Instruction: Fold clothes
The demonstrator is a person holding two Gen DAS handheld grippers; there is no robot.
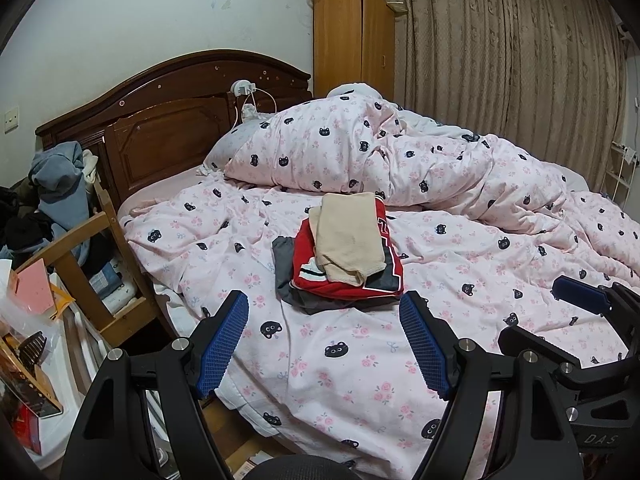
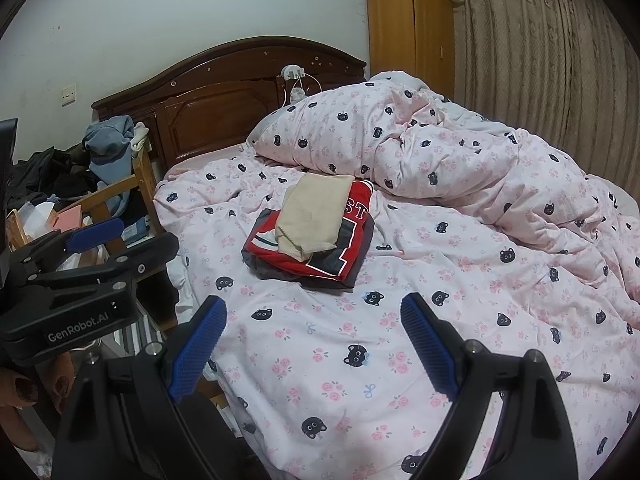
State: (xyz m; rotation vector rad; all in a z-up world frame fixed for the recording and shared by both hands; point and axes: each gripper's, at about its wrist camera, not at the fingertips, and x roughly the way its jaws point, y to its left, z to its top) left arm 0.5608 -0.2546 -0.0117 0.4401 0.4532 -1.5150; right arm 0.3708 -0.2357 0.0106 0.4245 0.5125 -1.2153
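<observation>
While both my claws hang over the near edge of the bed [image 1: 360, 380], neither holds anything: the left claw [image 1: 326, 344] stands wide, its blue pads well apart with only the quilt between them, and the right claw [image 2: 316, 346] stands just as wide and just as empty.

The clothes sit ahead of me in a small stack [image 1: 340, 260] on the quilt, near the middle of the bed: a beige piece [image 1: 346, 240] on top, a red shirt [image 1: 320, 276] under it, and a grey piece [image 1: 288, 292] at the bottom. They look folded already, so I judge the work to be near its end, or waiting on another garment.

The risks I see come from the stack itself. The beige piece lies skewed and hangs past the red shirt at its near corner; if I nudge it with a pad, it could slide off and open out. The quilt beneath is soft and rumpled, so pressing down close by could tilt the whole stack. If I reach in to lift it and my pads close on the top layer only, the lower pieces would stay behind and lose their folds.

To my left a chair [image 1: 80, 264] is heaped with loose clothes [image 1: 60, 184]. Should I go there for the next garment, a swing of the left claw could snag the chair's frame or drag several pieces at once.
</observation>
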